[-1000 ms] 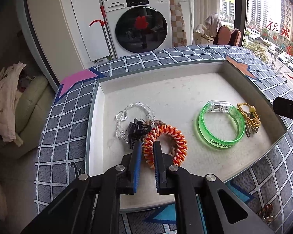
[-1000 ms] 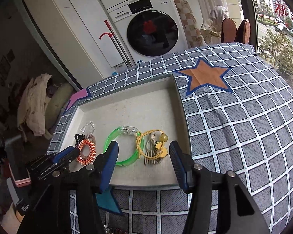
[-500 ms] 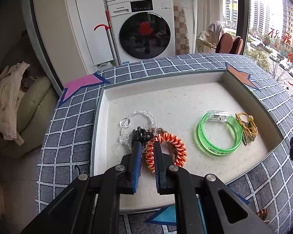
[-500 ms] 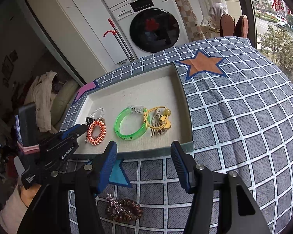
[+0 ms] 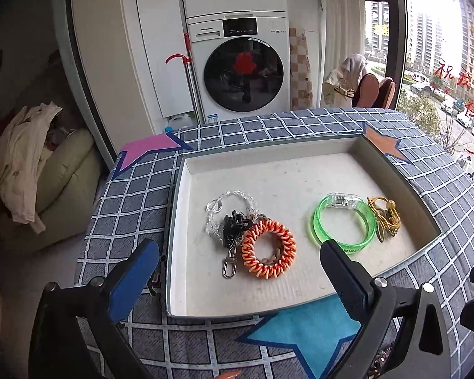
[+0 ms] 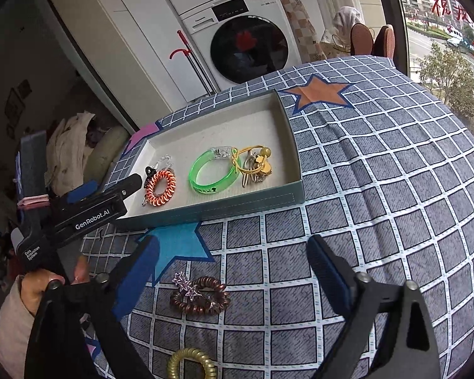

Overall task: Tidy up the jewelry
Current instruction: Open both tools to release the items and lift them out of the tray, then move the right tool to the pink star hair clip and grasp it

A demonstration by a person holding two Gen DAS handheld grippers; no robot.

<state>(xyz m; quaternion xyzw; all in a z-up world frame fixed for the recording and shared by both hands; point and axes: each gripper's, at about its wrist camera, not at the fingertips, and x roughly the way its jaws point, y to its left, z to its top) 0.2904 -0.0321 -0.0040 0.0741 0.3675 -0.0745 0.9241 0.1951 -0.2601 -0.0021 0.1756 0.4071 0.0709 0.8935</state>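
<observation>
A shallow tray [image 5: 300, 147] [image 6: 224, 203] on the checked cloth holds a black keychain [image 5: 232, 233], an orange coil bracelet [image 5: 268, 249] [image 6: 160, 188], a clear bead bracelet [image 5: 233, 196], a green bangle [image 5: 343, 221] [image 6: 213, 173] and yellow jewelry [image 5: 384, 218] [image 6: 254, 164]. My left gripper [image 5: 237, 279] is open and empty, above the tray's near edge. My right gripper [image 6: 232, 270] is open, above a brown coil band with star clips [image 6: 200, 295] on the cloth. A gold coil band [image 6: 191, 364] lies nearer me.
The left gripper's body [image 6: 88, 207] shows at the tray's left in the right wrist view. A washing machine [image 5: 243, 72] stands behind the table. A cushion with clothes [image 5: 31, 170] lies to the left. Windows are on the right.
My left gripper opened, let go of the black keychain in the tray, and pulled back. My right gripper drew back from the tray to above the brown coil band.
</observation>
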